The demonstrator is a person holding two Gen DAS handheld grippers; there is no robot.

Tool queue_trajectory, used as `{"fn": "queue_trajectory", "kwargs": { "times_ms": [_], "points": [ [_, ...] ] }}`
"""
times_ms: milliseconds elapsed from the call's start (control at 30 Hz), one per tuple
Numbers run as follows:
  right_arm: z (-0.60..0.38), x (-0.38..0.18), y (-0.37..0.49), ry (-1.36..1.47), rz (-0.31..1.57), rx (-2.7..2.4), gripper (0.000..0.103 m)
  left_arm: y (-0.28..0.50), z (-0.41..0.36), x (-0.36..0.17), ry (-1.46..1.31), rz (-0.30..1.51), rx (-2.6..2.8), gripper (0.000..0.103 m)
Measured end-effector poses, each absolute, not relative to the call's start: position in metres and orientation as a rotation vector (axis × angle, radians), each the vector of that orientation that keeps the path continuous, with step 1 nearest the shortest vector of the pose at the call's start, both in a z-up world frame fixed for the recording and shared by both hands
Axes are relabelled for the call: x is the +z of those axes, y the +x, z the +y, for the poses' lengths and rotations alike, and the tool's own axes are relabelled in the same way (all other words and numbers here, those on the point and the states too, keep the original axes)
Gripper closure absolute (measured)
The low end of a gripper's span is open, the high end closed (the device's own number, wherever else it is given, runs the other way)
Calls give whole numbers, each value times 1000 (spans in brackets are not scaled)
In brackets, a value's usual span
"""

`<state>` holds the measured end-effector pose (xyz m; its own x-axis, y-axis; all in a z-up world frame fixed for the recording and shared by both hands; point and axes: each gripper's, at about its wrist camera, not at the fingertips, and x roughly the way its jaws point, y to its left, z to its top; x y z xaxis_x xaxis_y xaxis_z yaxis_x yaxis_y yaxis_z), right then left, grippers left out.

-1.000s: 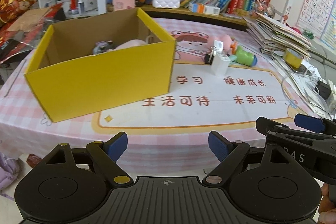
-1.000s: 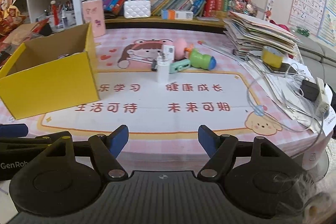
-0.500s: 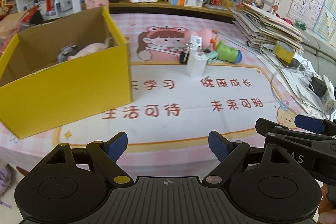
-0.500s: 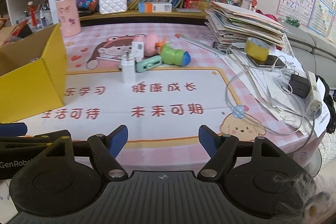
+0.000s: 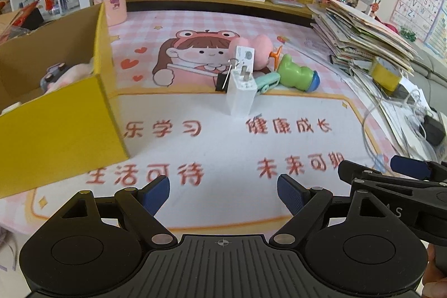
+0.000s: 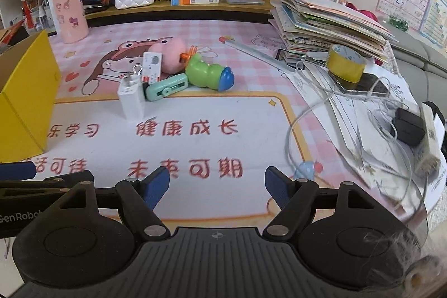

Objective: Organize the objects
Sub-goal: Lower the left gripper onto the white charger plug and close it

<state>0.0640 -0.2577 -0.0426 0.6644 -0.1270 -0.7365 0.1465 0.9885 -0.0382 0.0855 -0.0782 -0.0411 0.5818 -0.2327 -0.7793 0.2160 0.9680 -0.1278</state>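
A small heap of loose things waits in the middle of the pink printed mat (image 5: 223,147), and it is these that want organizing: a white plug charger (image 5: 241,91) stands upright at the front with its prongs up; just behind it lean a black binder clip (image 5: 222,83) and a small white card box (image 5: 245,57); a mint-green gadget (image 6: 167,89) lies beside the charger, touching or nearly so; a green and blue toy (image 6: 208,74) lies on its side next to that; a pink plush (image 6: 167,53) sits at the back. The yellow box (image 5: 56,124) stands open well to the left of the heap, with a pink soft thing and a grey one already inside, so it looks to be the place for the rest. Both tongs hang near the mat's front edge, well short of the heap; the left gripper (image 5: 223,197) has its jaws wide apart and empty; the right gripper (image 6: 218,187) is likewise parted with nothing between the pads. The charger seems the sensible first pick, being nearest and clear at its front; come at it from above with one pad on each broad face, low on the body rather than on the prongs, and close gently so it does not topple into the clip behind; keep the idle tool clear of the tangled white cable (image 6: 307,113) on the right.
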Motion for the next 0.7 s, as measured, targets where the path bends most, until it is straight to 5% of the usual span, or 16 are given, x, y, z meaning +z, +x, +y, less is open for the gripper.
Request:
{"fn": "queue_trajectory", "kwargs": {
  "times_ms": [367,700],
  "points": [
    [-297,-50,120,6,824,-109,29,128,-108,-42,-33,879,-196,20],
    [-319,-50,164,4,793,-89,24,156,-133,-47,-5,864,-169,40]
  ]
}}
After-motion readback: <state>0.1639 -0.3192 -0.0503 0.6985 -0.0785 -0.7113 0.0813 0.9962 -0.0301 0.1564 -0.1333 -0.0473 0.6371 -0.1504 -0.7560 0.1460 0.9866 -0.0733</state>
